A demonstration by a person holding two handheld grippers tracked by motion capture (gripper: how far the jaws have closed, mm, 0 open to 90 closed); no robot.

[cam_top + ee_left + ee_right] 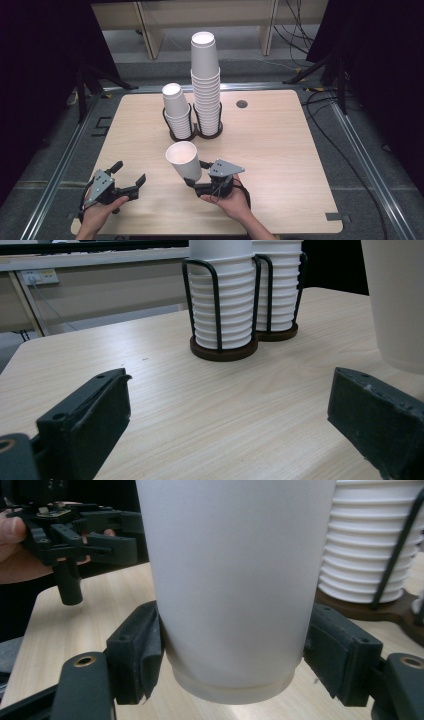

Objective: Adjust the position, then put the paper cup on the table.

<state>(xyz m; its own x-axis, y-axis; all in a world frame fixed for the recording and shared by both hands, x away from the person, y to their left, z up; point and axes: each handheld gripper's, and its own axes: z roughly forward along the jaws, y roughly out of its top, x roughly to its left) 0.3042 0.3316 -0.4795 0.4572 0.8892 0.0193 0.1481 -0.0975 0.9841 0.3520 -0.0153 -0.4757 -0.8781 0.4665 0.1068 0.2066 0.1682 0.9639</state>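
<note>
The right gripper (194,176) clamps a white paper cup (184,159) near its base — the left gripper (131,176) stands wide open, nothing between its jaws.

Out on the table (280,150), a two-ring holder (196,131) sits toward the far edge, just left of centre. In its left ring stands the shorter stack of cups (177,111); in its right ring, touching alongside, stands the taller stack (205,82). Nearer the person, in front of the holder, a single cup (184,159) hangs tilted above the tabletop, clamped near its base by the right gripper (196,181), which lies just right of it. The left gripper (131,176) sits well apart to the left, by the near left corner, nothing between its jaws. A small round hole (242,104) lies right of the holder.
</note>
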